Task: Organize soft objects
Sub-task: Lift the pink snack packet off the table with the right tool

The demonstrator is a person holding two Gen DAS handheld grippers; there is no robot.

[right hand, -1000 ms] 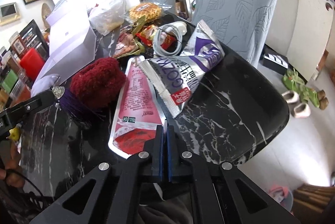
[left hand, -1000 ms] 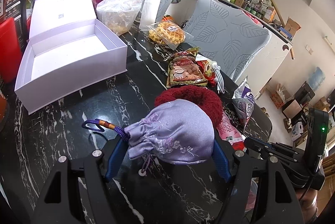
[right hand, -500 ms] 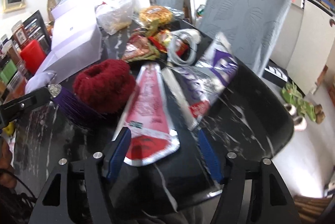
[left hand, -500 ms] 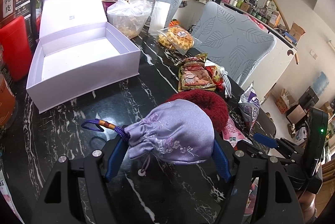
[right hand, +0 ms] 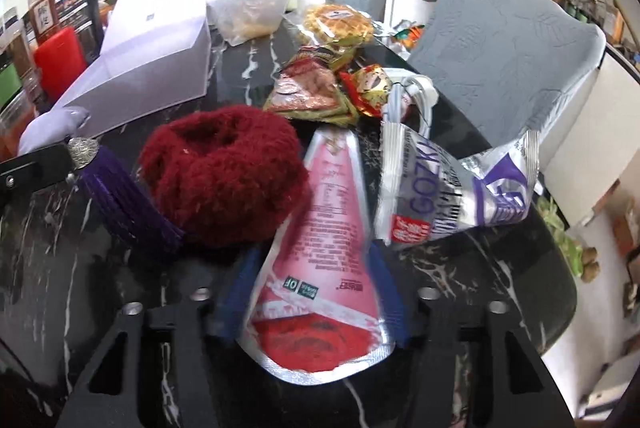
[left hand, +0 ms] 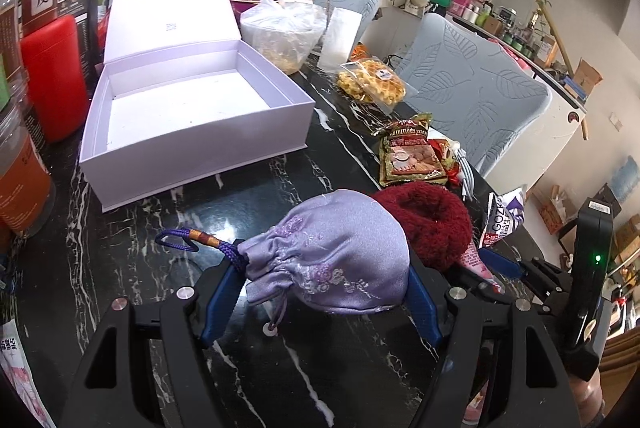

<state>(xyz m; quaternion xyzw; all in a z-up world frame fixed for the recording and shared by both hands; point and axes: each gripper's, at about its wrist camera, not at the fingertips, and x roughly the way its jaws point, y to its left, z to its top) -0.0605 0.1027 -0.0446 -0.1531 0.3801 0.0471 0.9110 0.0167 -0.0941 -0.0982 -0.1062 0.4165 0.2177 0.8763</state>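
A lilac embroidered drawstring pouch (left hand: 332, 256) sits between the blue pads of my left gripper (left hand: 324, 276), which is shut on it just above the black marble table (left hand: 132, 240). Its purple cord loop (left hand: 180, 240) sticks out to the left. A dark red fuzzy knitted piece (left hand: 432, 224) lies right behind the pouch. My right gripper (right hand: 312, 280) straddles a red and pink foil packet (right hand: 324, 228); its jaws are closing, and the blurred pads sit at the packet's edges. An open lilac box (left hand: 192, 148) stands empty at the back left.
A purple and silver snack bag (right hand: 452, 196), brown snack packets (left hand: 412, 156), bagged waffles (left hand: 372, 84) and a plastic bag of food (left hand: 284, 32) line the table's right side. A red canister (left hand: 52, 76) and jars stand left of the box. A grey chair (left hand: 472, 96) is behind.
The right gripper went from shut to wide open, then narrowed around the red packet as it moved over it. The left gripper drifted slightly with the pouch still held.
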